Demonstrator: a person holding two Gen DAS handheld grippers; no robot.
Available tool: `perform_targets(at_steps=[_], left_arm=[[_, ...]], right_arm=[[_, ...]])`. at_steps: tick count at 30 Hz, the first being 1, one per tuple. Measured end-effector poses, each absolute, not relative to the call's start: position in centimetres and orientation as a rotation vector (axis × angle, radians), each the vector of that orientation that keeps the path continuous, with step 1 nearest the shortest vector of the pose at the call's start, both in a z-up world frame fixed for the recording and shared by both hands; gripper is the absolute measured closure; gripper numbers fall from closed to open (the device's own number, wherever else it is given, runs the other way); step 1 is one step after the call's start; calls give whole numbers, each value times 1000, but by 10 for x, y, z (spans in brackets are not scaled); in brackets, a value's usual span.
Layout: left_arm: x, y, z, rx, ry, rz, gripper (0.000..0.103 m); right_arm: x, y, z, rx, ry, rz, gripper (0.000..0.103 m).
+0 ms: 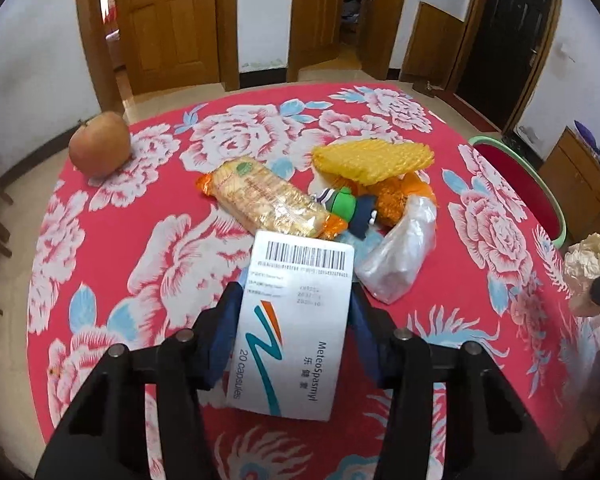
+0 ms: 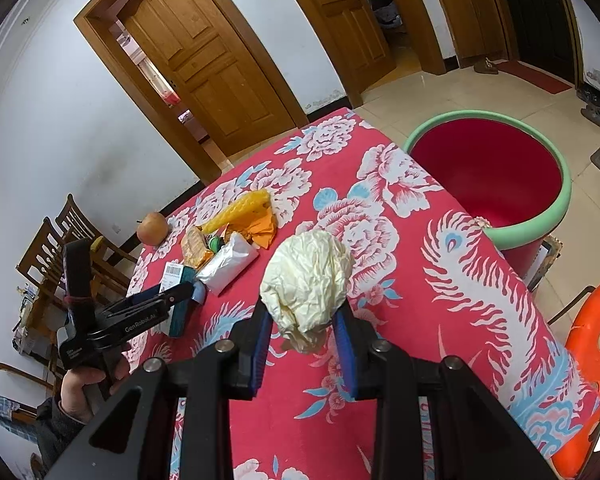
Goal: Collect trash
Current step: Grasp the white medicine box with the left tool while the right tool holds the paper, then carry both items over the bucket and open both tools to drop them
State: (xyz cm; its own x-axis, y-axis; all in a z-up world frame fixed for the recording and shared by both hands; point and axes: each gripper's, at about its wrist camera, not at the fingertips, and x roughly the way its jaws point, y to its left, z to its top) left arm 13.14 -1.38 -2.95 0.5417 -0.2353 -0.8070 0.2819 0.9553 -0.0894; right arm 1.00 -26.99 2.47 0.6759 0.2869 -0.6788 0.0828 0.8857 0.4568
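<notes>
While two pieces of trash are being gripped over the red floral-clothed bench (image 1: 148,248), nothing is being released.
A white cardboard medicine box (image 1: 296,320) is being clamped between the blue pads of the left tool (image 1: 296,308), just before a wrapped cracker packet (image 1: 266,200); a crumpled cream paper ball (image 2: 306,280) is being squeezed by the right tool (image 2: 302,320), near the red green-rimmed plastic tub (image 2: 496,172) beside the bench.
</notes>
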Motion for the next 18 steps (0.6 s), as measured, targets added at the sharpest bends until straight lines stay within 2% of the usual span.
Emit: perform_targets(at_steps=[9, 18], left_arm=[[108, -24, 7, 10, 873, -345, 50], [99, -78, 42, -26, 825, -431, 50]], right_arm=[[12, -284, 32, 489, 814, 123, 70], [18, -322, 50, 476, 772, 76, 70]])
